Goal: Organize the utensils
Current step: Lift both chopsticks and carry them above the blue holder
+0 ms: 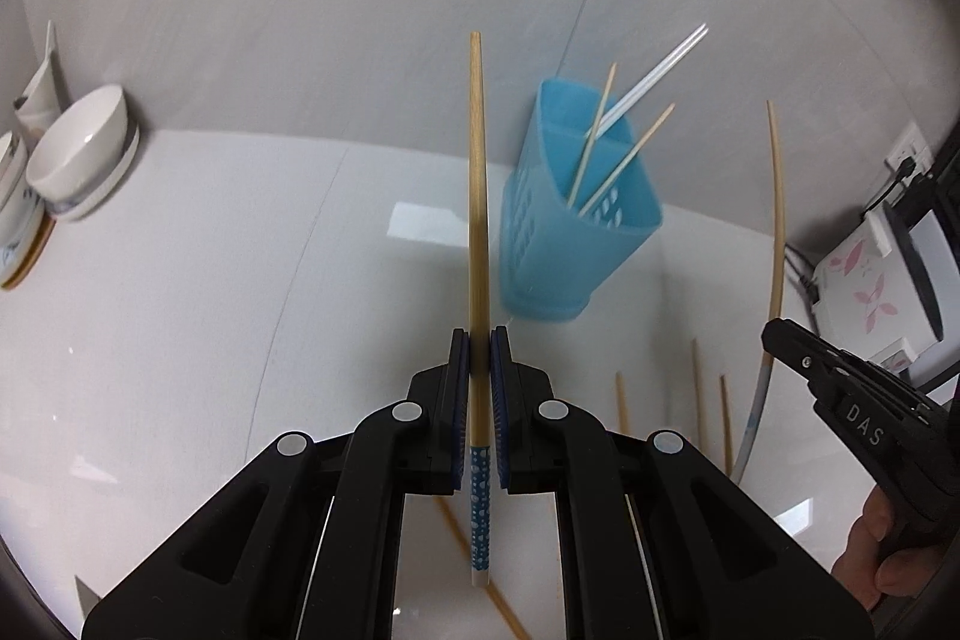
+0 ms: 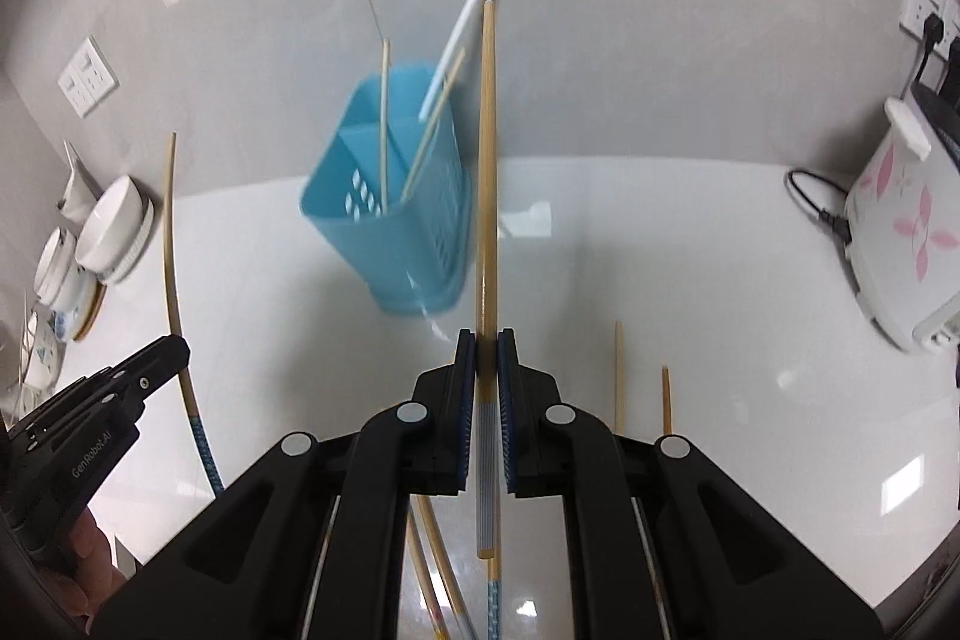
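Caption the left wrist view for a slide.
Left gripper clamps a blue-patterned bamboo chopstick, aimed toward the blue utensil holder on the white counter.

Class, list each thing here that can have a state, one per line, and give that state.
Left gripper: shut on a blue-dotted chopstick.
Right gripper: shut on a grey-striped chopstick.
Blue holder: upright, four sticks inside.
White bowl: tilted on dishes.
Loose chopsticks: flat on counter.
Cooker: plugged in.

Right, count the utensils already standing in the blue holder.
3, as far as visible: two plain bamboo chopsticks and one white plastic utensil, all leaning in the blue perforated plastic holder; shorter ones may be hidden inside.
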### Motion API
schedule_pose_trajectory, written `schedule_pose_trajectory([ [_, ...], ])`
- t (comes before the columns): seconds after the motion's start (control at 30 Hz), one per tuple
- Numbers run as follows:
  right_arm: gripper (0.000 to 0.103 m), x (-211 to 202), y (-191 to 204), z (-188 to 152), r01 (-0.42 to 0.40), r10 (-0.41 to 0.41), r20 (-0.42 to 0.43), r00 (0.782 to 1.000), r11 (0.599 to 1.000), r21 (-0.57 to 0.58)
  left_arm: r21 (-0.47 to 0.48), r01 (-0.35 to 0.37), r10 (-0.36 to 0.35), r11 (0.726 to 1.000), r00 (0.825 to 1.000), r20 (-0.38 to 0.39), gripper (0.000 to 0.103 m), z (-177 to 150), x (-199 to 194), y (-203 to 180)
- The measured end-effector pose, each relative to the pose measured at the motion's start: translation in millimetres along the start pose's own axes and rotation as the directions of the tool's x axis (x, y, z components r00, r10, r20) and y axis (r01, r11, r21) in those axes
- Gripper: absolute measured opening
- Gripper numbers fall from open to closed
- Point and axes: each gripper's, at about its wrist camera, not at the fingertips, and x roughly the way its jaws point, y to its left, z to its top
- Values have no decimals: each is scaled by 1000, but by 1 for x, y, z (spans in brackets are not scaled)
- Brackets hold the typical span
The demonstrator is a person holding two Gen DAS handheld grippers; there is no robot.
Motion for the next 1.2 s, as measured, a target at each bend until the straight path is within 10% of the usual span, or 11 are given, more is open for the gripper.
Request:
schedule_pose_trajectory([
  [0.4,7,-17,15,38,-21,23,172,985,1000,-14,88,95,-109,992,979,172,7,45,-11,-27],
  [1.2,7,-10,4,92,-26,19,394,919,1000,11,212,166,-248,963,855,456,7,122,26,-60],
])
